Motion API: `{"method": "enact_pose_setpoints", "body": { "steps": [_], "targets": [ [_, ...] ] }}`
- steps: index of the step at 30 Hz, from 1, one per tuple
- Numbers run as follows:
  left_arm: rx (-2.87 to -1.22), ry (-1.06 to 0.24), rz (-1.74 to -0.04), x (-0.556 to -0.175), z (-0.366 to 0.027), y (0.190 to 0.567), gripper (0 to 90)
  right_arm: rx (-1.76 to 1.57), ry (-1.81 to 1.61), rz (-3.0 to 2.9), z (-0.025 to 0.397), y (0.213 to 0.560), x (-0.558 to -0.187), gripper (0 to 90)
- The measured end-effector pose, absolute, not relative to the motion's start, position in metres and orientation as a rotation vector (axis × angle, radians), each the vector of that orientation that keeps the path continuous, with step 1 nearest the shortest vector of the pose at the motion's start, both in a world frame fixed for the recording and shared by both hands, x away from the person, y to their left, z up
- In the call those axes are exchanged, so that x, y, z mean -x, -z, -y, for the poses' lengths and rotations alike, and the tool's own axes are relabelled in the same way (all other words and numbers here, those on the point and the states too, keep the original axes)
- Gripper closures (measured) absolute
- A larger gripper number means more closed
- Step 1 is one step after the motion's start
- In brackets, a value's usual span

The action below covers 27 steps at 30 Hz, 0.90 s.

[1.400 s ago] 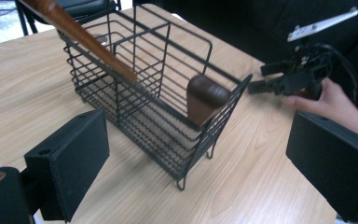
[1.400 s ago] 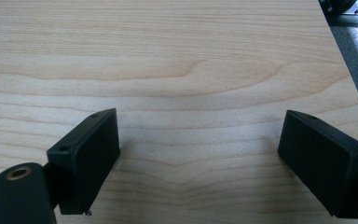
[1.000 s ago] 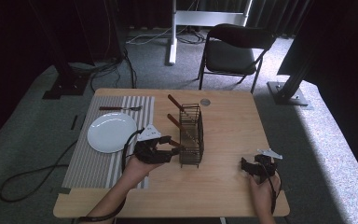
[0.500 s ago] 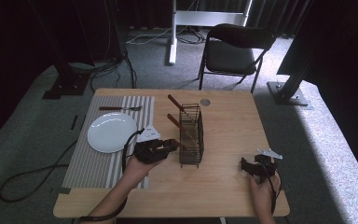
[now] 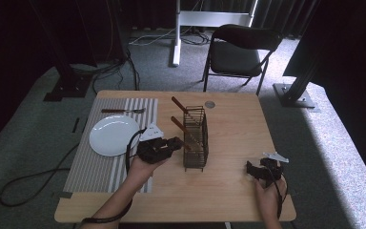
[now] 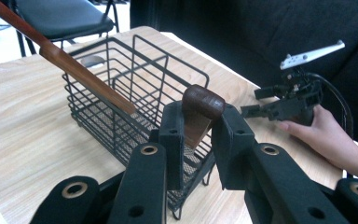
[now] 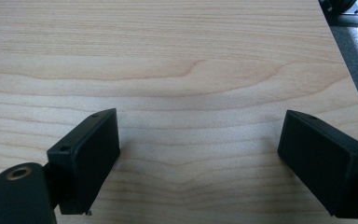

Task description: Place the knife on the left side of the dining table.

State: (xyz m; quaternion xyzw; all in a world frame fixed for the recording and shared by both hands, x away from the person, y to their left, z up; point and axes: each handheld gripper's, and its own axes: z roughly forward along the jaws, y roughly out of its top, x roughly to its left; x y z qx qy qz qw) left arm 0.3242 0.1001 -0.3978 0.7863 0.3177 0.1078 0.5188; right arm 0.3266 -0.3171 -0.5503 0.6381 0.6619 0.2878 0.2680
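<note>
Drawn back from the black wire cutlery basket [image 6: 135, 98] toward seven o'clock, the left gripper [image 6: 196, 135] now clamps a dark wooden utensil handle [image 6: 200, 109], suggesting extraction, while the right gripper [image 7: 198, 163] idles open at four o'clock over the pale wooden table [image 7: 177, 56].

Left gripper [image 6: 197, 140] fingers clamped on brown handle [image 6: 200, 109]; right gripper [image 7: 200, 163] fingers spread wide.

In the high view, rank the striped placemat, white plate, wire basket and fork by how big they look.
1. Striped placemat, clearly the largest.
2 and 3. White plate and wire basket look much alike; the plate is wider, the basket stands upright and longer, so I won't rank them.
4. Fork, thin and smallest.
</note>
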Motion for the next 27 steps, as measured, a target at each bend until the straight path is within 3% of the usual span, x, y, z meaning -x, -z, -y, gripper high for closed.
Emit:
{"method": "enact_pose_setpoints", "body": {
  "steps": [27],
  "targets": [
    [-1.772,-0.338,-0.722,-0.3,-0.15,0.334,75.3,-1.723,-0.778,-1.783,0.317,0.55,-0.327,11.9]
  ]
}}
